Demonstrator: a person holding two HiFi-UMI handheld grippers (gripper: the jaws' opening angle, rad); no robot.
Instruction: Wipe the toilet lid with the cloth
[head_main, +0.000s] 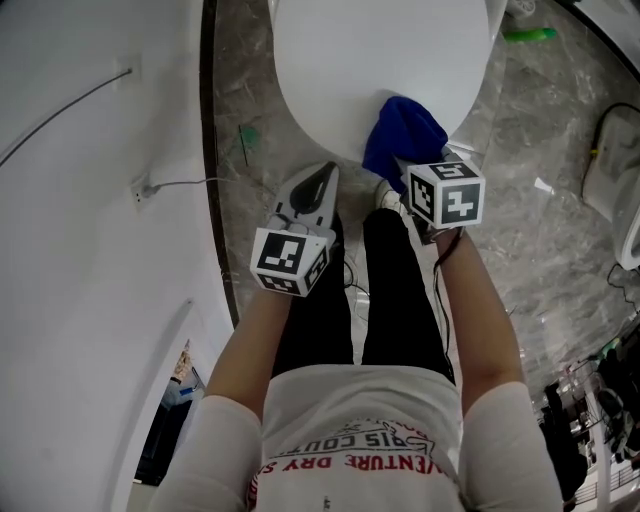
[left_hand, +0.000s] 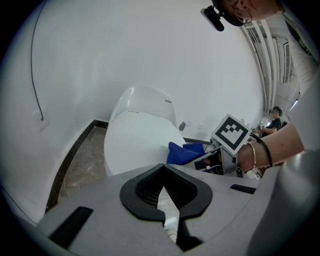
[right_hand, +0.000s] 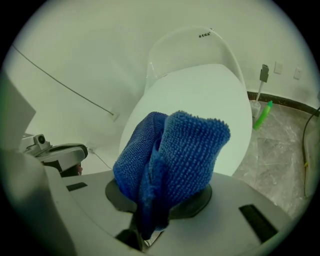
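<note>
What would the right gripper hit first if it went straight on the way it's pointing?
The right gripper would most likely meet the closed toilet lid just ahead, its held blue cloth touching first; the exact gap is unclear.

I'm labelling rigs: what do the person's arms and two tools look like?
Both the left tool and right tool are grey plastic with black trim, each carrying a white cube of black square markers. A thin black cable trails from the right one. White short sleeves; thin bracelets on the right wrist.
</note>
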